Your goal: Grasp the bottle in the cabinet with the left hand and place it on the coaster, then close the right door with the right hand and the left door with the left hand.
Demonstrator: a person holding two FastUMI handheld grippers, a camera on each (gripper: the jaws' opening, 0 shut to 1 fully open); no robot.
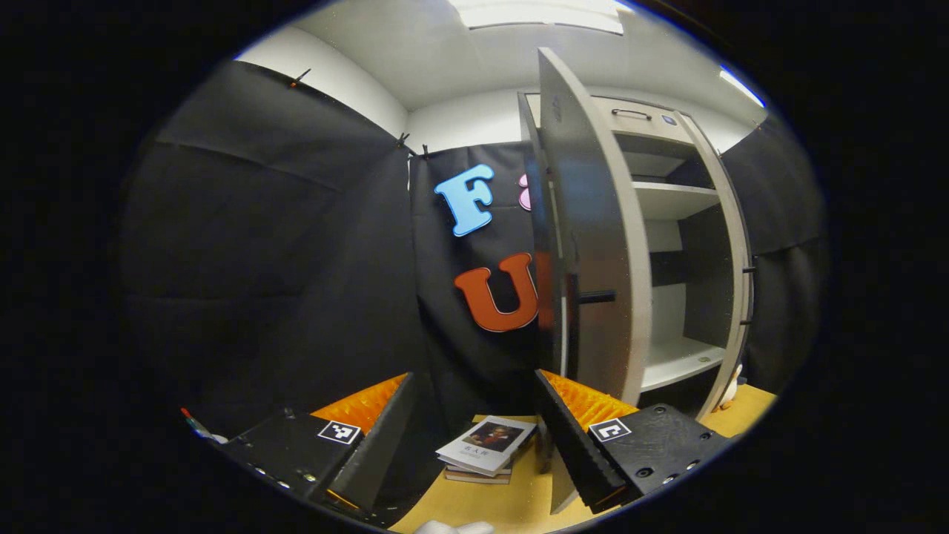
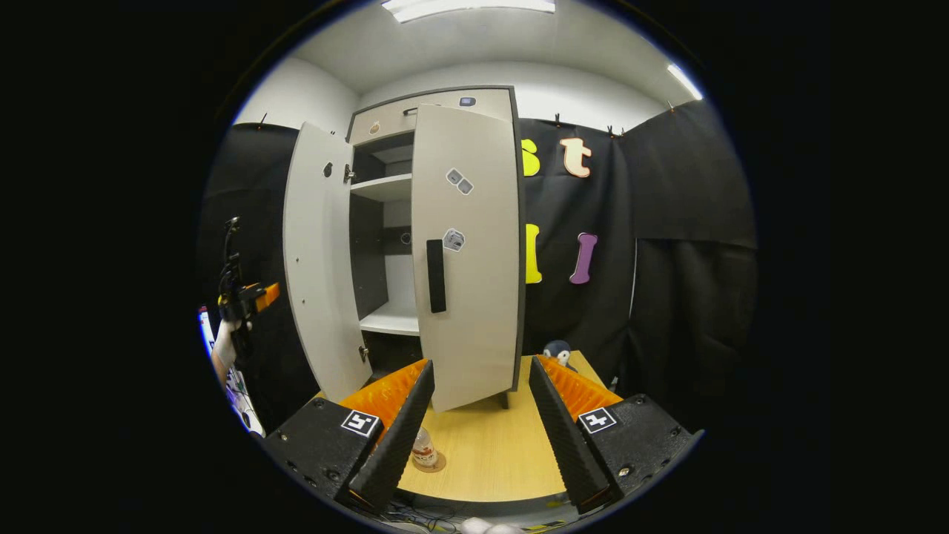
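Bottle (image 2: 424, 448): upright on coaster (image 2: 430, 464), near table (image 2: 482, 452) edge, partly behind right claw's finger.
Right door (image 2: 467, 252): nearly shut.
Left door (image 1: 593, 252): wide open, edge-on, just ahead-right of left claw (image 1: 474, 437).
Claws: left wide, empty; right claw (image 2: 480, 434) wide, empty.
Next, likely: left claw pushes left door shut.
Writing: book (image 1: 485, 445) cover illegible.
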